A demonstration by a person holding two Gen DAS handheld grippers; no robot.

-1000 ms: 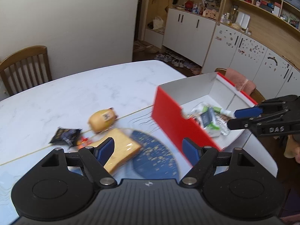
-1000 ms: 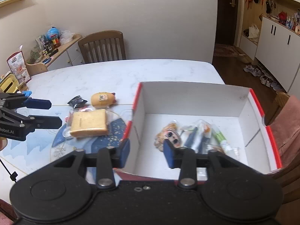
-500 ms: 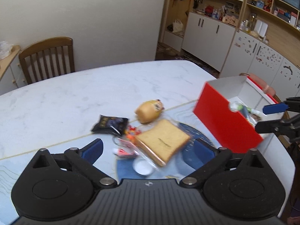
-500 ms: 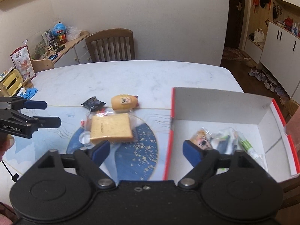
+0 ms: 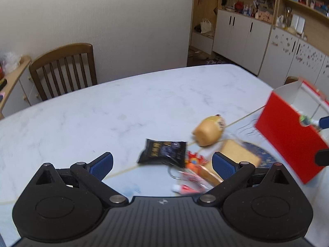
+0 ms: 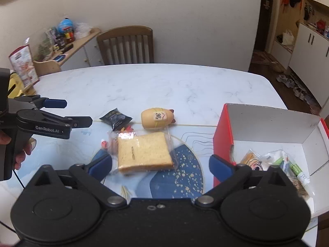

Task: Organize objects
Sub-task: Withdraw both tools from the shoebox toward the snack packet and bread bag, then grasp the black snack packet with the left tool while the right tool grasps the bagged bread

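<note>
Desk | my right hand-held gripper (image 6: 160, 164), jaws just spread wide and empty, hovered over the wrapped bread slice (image 6: 144, 154) beside the red box (image 6: 223, 135) | left hand-held gripper (image 5: 162, 162) wide, empty | bread looked light, soft, crinkly film slippery; I judged its side edges the best hold.

Each gripper, left gripper (image 5: 162, 163) and right gripper (image 6: 160, 164), consists of a matte black ribbed housing with two round pivot discs, silver screw heads at the linkage joints and blue rectangular pads (image 6: 101, 164) on the fingers. White lettering "GenRobot.AI" marks the side of the left unit, with a thin black cable (image 6: 17, 178) below its handle.
</note>
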